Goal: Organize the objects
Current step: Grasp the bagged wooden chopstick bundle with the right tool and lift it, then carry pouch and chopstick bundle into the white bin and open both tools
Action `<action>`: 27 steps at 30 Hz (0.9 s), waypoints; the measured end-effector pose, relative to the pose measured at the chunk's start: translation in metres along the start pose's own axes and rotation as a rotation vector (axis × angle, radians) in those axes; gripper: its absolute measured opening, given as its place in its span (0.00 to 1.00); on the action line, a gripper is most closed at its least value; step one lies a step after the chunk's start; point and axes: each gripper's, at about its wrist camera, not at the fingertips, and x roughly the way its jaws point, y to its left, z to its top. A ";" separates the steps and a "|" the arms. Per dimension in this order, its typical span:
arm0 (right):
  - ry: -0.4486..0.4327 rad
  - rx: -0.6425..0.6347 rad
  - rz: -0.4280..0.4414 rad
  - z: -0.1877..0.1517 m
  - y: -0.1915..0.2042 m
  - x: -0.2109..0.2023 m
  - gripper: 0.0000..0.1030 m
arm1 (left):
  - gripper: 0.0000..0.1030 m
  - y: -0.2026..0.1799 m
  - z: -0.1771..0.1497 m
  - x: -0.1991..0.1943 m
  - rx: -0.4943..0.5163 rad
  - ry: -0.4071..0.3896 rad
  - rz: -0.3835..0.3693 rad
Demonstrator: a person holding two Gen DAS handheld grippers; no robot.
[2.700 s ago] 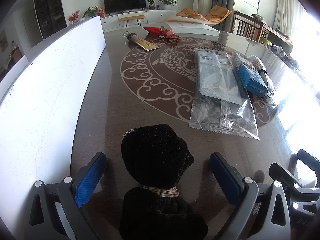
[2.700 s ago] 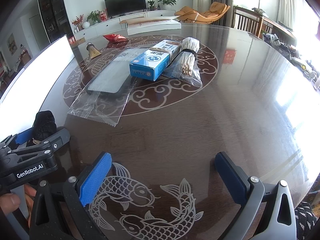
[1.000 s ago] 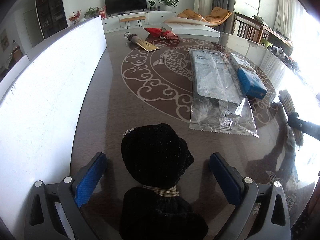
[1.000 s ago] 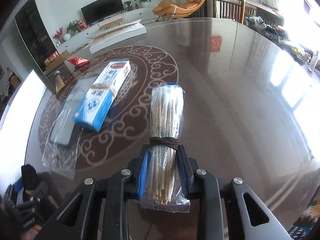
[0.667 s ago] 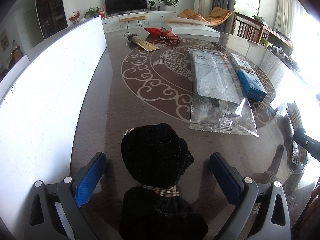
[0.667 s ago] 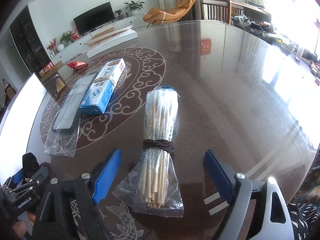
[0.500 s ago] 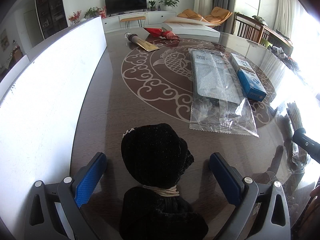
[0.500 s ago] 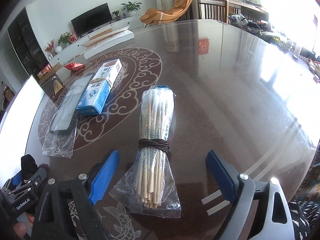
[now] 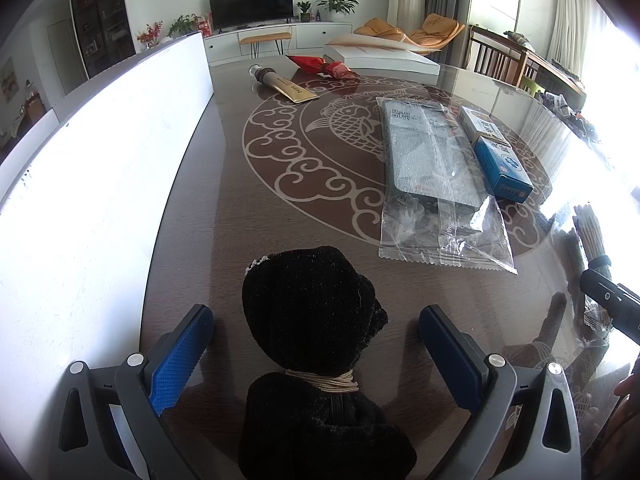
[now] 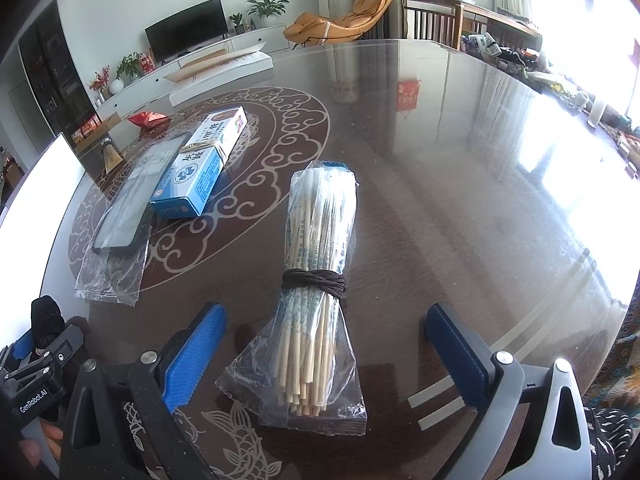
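**Bundles laid near the table edge**

Our right gripper (image 10: 324,354) stands spread around the chopstick bundle (image 10: 318,268), resting at its twelve o'clock. Our left gripper (image 9: 316,352), spread too, straddles the black cloth bundle (image 9: 312,312), probably keeping both reachable.

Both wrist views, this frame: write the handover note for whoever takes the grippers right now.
Left gripper: open, fingers either side of the black fuzzy bundle tied with tan string, not touching it.
Right gripper: open, astride the clear bag of bamboo sticks bound with a dark cord, which lies flat on the glass-topped table.
The blue-and-white carton leans on the clear-bagged dark flat item mid-table; the gold tube and red wrapper lie at the far edge.
Done: stick bag set down near the front edge.
Left: everything else, ungrouped.
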 end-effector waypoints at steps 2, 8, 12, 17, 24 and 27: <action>0.003 -0.004 -0.005 0.000 0.001 0.000 1.00 | 1.00 0.000 0.000 0.000 0.000 0.000 0.000; 0.002 0.005 0.004 -0.001 -0.002 -0.001 1.00 | 1.00 0.000 0.000 0.000 0.000 0.000 0.000; 0.001 0.008 0.007 -0.002 -0.003 -0.002 1.00 | 1.00 0.000 0.000 0.000 0.000 0.000 0.000; 0.001 0.007 0.007 -0.002 -0.003 -0.002 1.00 | 1.00 0.000 0.000 0.000 0.000 0.000 0.000; 0.001 0.012 0.011 -0.002 -0.003 -0.002 1.00 | 1.00 -0.001 0.000 0.001 -0.003 0.006 0.003; 0.000 0.016 0.014 -0.002 -0.004 -0.002 1.00 | 1.00 -0.007 -0.002 0.000 0.001 0.017 -0.011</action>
